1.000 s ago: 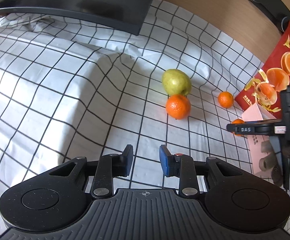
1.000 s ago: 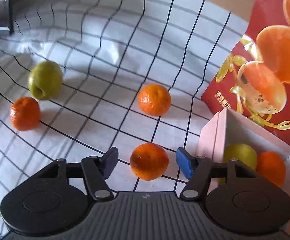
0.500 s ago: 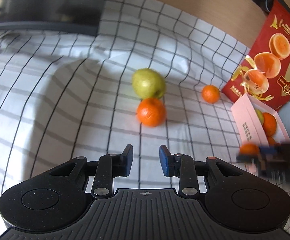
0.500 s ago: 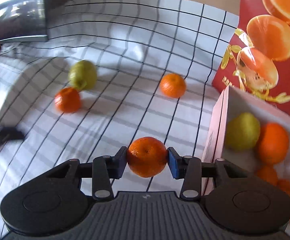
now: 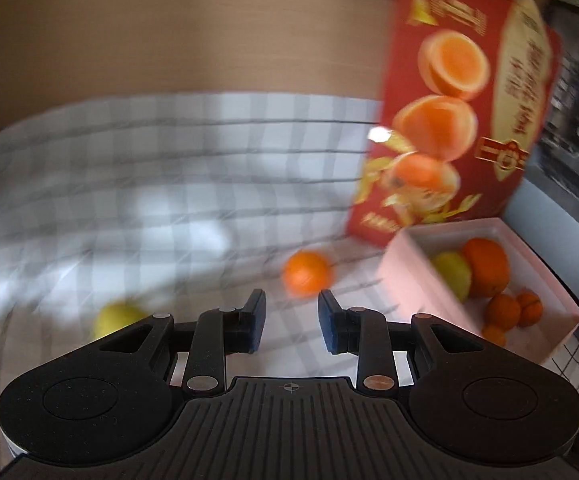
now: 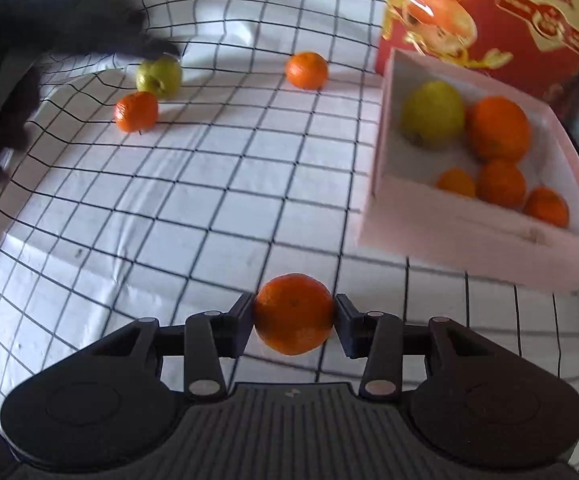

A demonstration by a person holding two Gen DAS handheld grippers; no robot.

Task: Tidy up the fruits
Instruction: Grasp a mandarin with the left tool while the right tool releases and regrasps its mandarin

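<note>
The pink box (image 6: pixel 485 236) on the checked cloth (image 6: pixel 193 208) holds a green pear (image 6: pixel 433 114), a big orange (image 6: pixel 499 128) and three small mandarins. The right gripper (image 6: pixel 294 316) clamps a mandarin (image 6: pixel 293 314), seen only there. The blurred left gripper (image 5: pixel 291 322) gapes, empty.

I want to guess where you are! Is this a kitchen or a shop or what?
Probably a home, on a table. A checked tablecloth covers it, a pink box holds fruit, and a red orange carton stands behind. The right gripper holds an orange. Which room, I can't tell.
</note>
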